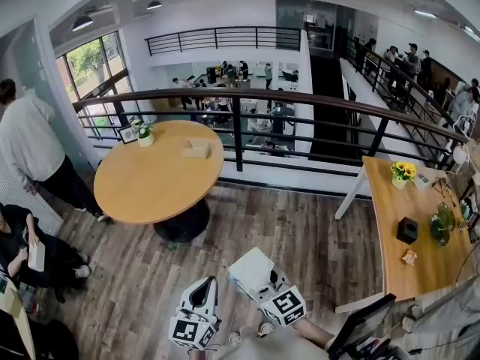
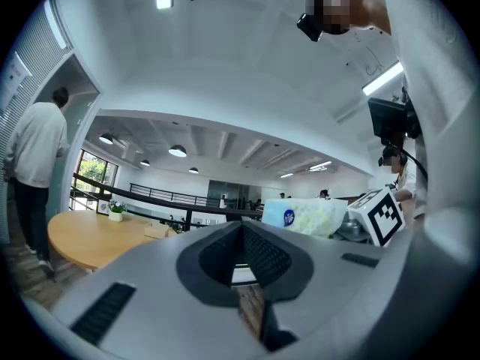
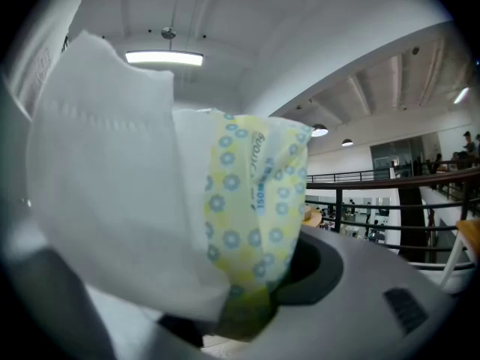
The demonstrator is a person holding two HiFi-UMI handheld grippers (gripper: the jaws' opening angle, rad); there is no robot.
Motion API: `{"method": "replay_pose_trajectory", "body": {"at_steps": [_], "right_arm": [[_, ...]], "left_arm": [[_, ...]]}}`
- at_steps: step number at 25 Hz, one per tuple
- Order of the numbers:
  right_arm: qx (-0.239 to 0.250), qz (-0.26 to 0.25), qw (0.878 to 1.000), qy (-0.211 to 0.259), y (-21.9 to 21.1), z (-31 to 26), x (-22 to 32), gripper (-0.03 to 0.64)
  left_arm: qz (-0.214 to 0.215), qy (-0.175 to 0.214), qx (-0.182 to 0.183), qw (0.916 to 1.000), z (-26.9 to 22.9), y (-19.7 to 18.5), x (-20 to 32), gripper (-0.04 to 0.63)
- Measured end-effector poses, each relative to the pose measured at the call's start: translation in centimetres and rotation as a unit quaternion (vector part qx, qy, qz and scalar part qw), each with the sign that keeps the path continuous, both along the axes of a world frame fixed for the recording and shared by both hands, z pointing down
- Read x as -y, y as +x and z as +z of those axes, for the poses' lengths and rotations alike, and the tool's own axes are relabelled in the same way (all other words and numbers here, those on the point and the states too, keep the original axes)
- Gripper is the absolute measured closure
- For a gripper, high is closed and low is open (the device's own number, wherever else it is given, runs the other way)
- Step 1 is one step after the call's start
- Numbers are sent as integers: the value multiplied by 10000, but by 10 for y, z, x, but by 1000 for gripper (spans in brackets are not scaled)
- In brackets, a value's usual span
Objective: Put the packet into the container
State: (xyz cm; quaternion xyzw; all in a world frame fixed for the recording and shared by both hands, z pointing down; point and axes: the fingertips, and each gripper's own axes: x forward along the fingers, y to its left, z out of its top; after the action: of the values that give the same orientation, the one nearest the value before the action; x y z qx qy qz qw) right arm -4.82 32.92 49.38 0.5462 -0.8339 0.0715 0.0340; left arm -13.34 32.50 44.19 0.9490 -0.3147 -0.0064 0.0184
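A soft packet (image 1: pixel 250 268), white with a yellow side printed with blue flowers (image 3: pixel 247 201), is held in my right gripper (image 1: pixel 260 280), which is shut on it low in the head view. The packet fills most of the right gripper view and hides the jaws' tips. My left gripper (image 1: pixel 201 283) hangs just to the left of it, jaws together with nothing between them (image 2: pixel 243 274). From the left gripper view the packet (image 2: pixel 307 216) and the right gripper's marker cube (image 2: pixel 384 214) show close by on the right. I see no sure container; a small tan box (image 1: pixel 196 148) sits on the round table.
A round wooden table (image 1: pixel 150 186) with a potted plant (image 1: pixel 145 133) stands ahead left over a plank floor. A long wooden table (image 1: pixel 397 261) at right holds flowers (image 1: pixel 403 173), a black cube (image 1: pixel 407 230) and green glass. A dark railing (image 1: pixel 300 111) runs across. People stand and sit at far left (image 1: pixel 30 148).
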Motion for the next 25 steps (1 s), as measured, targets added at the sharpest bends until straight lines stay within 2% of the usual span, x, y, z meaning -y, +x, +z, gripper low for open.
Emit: {"method": "replay_pose_trajectory", "body": {"at_steps": [13,25], "right_arm": [[166,21,9999,38,9,-3,-1,331],[151,21,9998,107,41,-3,2,331]], "left_arm": [[-49,-16,-3,10000,1,2,-2,591],[-51,61,39,10000,0,34,1,591]]}}
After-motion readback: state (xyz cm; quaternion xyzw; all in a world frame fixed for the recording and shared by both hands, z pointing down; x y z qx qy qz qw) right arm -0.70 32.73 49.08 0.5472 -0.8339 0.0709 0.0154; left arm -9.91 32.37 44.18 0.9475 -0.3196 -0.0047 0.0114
